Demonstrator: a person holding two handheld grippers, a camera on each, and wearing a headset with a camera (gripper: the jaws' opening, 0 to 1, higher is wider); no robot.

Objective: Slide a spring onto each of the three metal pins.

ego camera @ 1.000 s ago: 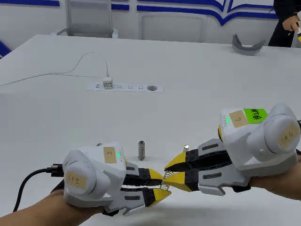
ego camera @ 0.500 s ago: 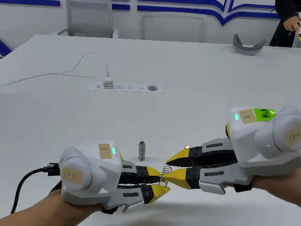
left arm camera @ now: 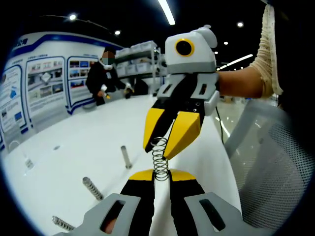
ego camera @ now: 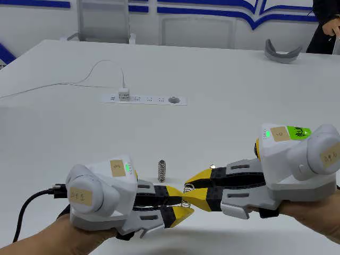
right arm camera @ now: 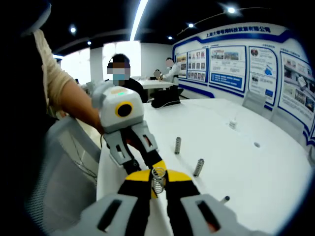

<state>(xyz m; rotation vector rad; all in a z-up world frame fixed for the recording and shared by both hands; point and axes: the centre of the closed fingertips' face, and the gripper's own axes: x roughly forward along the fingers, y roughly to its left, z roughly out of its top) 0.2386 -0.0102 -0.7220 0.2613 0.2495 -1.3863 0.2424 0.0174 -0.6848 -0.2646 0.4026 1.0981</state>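
Note:
A small loose spring [ego camera: 187,193] is held in the air between my two grippers, which meet tip to tip over the white table [ego camera: 223,111]. My left gripper [ego camera: 182,204] comes from the lower left and is shut on the spring's near end [left arm camera: 160,164]. My right gripper [ego camera: 187,192] reaches in from the right and is shut on the other end [right arm camera: 157,178]. Behind the tips stands a pin wearing a spring [ego camera: 162,170]; a bare pin [ego camera: 212,167] stands to its right. The left gripper view shows the bare pin [left arm camera: 126,156] and two sprung pins [left arm camera: 92,188].
A power strip [ego camera: 143,99] with a white plug and cable lies mid-table. A grey curved object [ego camera: 280,53] rests at the far right. A chair [ego camera: 103,21] stands behind the table, and a person [ego camera: 326,21] stands at the top right corner.
The right gripper's jaws have closed in on the spring and its tips have drawn up against the left gripper's. The spring stays between them.

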